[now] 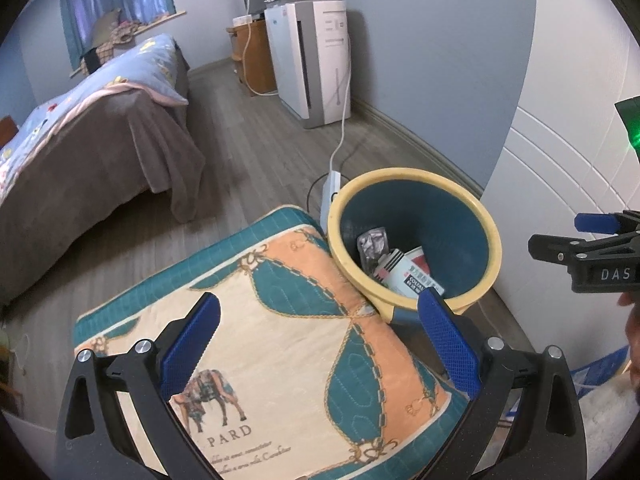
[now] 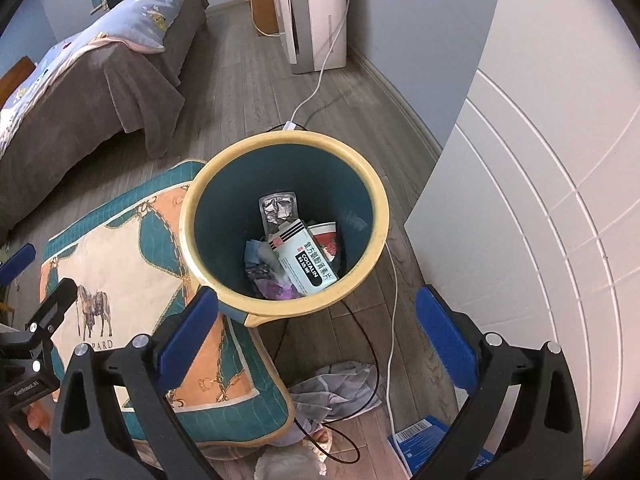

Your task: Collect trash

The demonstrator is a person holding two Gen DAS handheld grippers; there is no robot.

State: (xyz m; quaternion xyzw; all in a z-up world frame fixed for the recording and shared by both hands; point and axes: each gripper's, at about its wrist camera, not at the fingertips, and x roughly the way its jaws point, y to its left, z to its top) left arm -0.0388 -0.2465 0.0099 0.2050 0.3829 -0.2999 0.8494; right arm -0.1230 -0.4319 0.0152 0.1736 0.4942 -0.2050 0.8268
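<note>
Bed is sitting at the upper left of the left wrist view, well apart from the work. Cushion, patterned teal and orange with a horse print, is lying lower centre, its edge touching the bin's rim. Left tongs are hovering above the cushion, spread wide and holding nothing. Bin, yellow-rimmed with a dark teal inside, is standing right of centre on the floor, just beside the cushion, probably so trash can be dropped straight in. In the right wrist view, a white medicine box, a crumpled foil blister pack and a red-and-white cup are already lying inside, over darker scraps. Right tongs are hanging above the bin's near rim, also wide and empty, which suggests a drop is just done. Grey rag and blue packet are lying on the floor at lower right, likely candidates for collection next.
</note>
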